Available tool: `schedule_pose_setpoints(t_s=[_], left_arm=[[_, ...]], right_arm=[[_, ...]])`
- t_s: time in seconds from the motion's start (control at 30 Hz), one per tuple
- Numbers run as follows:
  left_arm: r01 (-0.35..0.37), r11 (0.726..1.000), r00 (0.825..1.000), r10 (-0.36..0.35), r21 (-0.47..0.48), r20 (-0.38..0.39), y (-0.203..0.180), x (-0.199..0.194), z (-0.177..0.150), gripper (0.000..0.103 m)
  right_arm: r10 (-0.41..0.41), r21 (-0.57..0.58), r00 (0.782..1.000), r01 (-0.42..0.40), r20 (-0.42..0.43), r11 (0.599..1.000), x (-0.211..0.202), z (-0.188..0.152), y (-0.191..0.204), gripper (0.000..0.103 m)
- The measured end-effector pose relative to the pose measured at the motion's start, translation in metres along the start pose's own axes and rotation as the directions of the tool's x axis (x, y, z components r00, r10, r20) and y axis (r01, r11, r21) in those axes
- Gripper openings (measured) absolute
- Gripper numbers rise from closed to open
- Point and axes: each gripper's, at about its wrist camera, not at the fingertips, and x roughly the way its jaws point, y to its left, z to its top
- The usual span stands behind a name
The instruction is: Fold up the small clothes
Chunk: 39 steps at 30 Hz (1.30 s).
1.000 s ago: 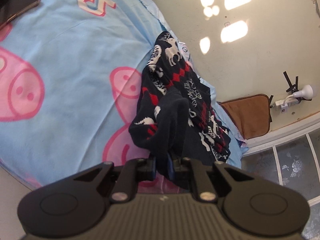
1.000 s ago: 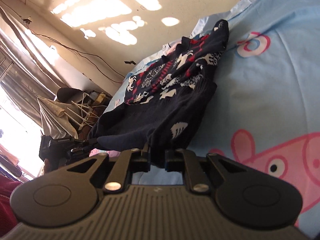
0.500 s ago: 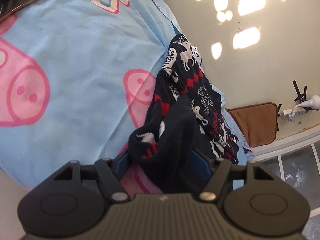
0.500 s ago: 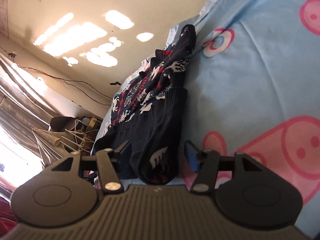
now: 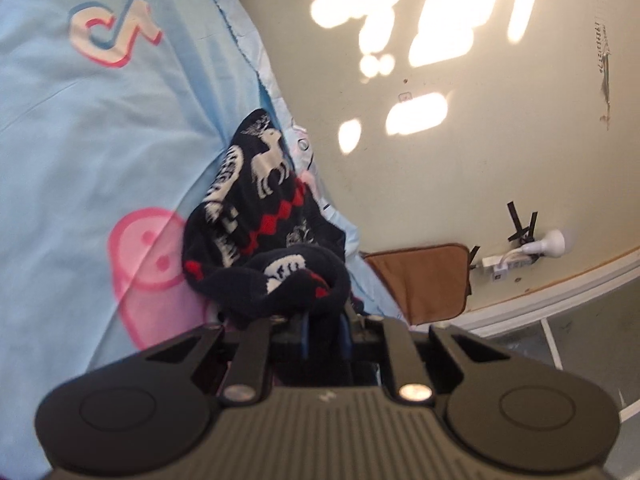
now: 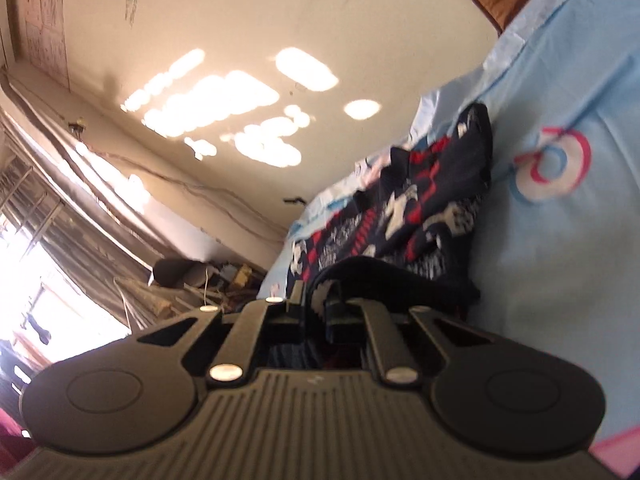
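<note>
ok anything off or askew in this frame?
The sweater lies bunched and rumpled near the edge of the blue bedsheet, not flat. The left gripper and right gripper each pinch a rolled fold. No damage visible.

Sweater (image 5: pixel 256 216) on bedsheet (image 5: pixel 100 152), w/ cushion (image 5: pixel 424 280) behind at wall (image 5: pixel 480 184).

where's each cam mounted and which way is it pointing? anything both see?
Left wrist: sits on the left hand-held gripper, looks forward along its fingers at the navy knitted sweater with white reindeer and red diamonds on the light blue cartoon-print bedsheet, cream wall behind; only the gripper body shows.
Right wrist: sits on the right hand-held gripper, looks along the same sweater toward the curtained window; only the gripper body shows.
Shared: sweater, bedsheet, sunlit wall; each gripper is closed on a sweater edge.
</note>
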Motion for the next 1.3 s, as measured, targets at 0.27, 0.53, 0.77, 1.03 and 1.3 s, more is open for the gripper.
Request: schedule_pose_setpoints(t_s=[0.27,0.53,0.77,1.03,1.3], left_arm=[[-0.073,0.997,0.997,0.073,0.005,0.035,-0.022,0.095,0.09,0.014],[-0.154,0.986,0.987,0.157,-0.061,0.042,0.015,0.15,0.113,0.043],[-0.145,0.981,0.982,0.128,0.126,0.136,-0.003,0.097,0.084,0.073],[-0.306,0.921,0.942,0.257,0.242,0.215,0.006,0.111,0.06,0.079],[-0.376,0.81,0.916,0.252,0.449,0.313,0.001,0.126,0.027,0.096]], right_arm=[[-0.107,-0.014,0.978,0.111,0.181,0.994,0.054,0.096,-0.004,0.01],[-0.427,0.009,0.86,0.442,0.28,0.897,0.097,0.128,-0.061,0.062],[-0.334,-0.088,0.896,0.373,0.294,0.924,0.043,0.08,-0.041,0.061],[-0.383,-0.192,0.9,0.421,0.207,0.886,0.078,0.045,-0.049,0.05],[-0.357,-0.134,0.906,0.392,0.228,0.91,0.07,0.047,-0.051,0.05]])
